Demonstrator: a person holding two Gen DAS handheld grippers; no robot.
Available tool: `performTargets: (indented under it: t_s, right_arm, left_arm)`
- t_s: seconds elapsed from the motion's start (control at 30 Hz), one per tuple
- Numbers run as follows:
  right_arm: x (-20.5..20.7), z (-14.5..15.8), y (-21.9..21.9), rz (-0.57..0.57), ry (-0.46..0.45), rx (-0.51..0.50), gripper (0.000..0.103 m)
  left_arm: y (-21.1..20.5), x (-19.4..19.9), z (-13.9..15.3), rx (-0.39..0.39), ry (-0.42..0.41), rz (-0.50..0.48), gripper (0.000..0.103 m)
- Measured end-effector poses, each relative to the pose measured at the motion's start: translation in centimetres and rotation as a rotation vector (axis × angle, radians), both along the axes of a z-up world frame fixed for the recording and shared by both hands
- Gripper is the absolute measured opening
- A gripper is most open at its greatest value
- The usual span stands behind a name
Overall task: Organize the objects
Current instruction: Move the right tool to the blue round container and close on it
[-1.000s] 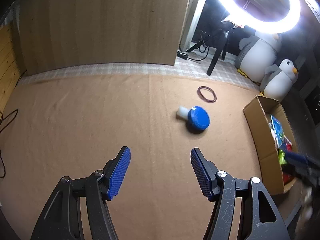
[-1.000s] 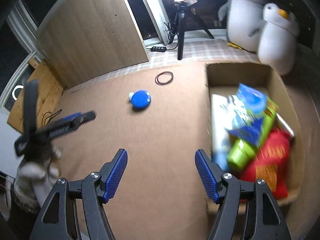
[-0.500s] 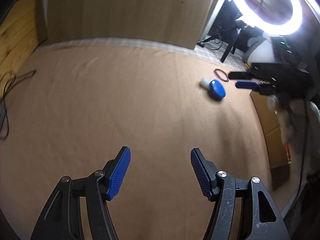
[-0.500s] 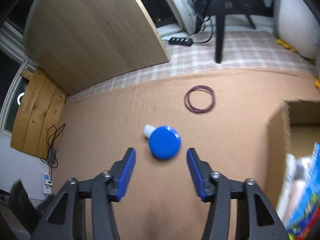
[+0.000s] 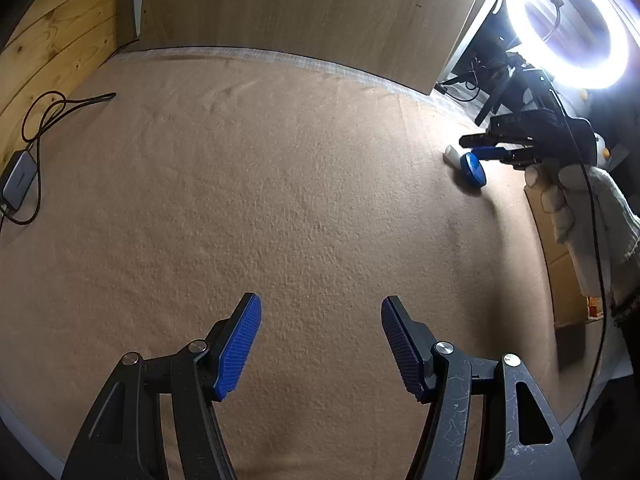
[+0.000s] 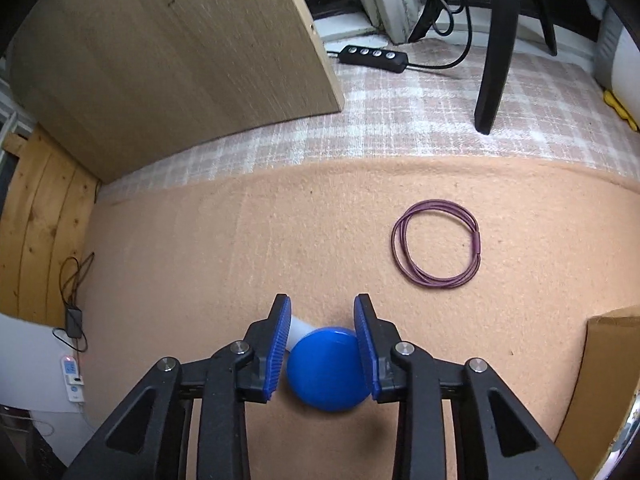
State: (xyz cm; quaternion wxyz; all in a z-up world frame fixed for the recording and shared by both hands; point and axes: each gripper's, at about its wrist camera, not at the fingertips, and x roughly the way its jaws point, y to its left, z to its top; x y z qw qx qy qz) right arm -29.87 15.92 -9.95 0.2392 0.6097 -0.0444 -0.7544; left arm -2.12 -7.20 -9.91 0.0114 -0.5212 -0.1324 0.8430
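A blue round-capped object with a white stem lies on the tan blanket. My right gripper straddles it, its blue pads close on both sides of the cap; the left pad seems to touch it and the right pad is at its edge. In the left wrist view the same object lies far right, with the right gripper over it. My left gripper is open and empty, low over bare blanket. A purple hair-tie loop lies beyond to the right.
A cardboard box stands at the right. A wooden board leans at the back. A power strip and a tripod leg stand on the checked cloth. A ring light glares. Cables and an adapter lie at the left.
My right gripper moved forward over the blue-capped object and narrowed around it. My left gripper drew back and left, still open.
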Motion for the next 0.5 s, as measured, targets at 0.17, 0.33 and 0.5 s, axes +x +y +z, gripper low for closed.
performTargets:
  t_s: [0.17,0.33,0.5]
  right_arm:
    - [1.0,-0.2,0.2,0.019,-0.011,0.014,0.027]
    - [2.8,-0.6,0.4,0.06,-0.03,0.007,0.026]
    - [5.3,-1.1,0.2,0.103,-0.041,0.009,0.026]
  left_arm:
    - [0.2,-0.2,0.1,0.007,0.005,-0.007,0.066]
    - [0.8,-0.3,0.3,0.014,0.006,-0.02,0.066]
    - [1.2,0.0,0.6,0.014,0.01,-0.026,0.066]
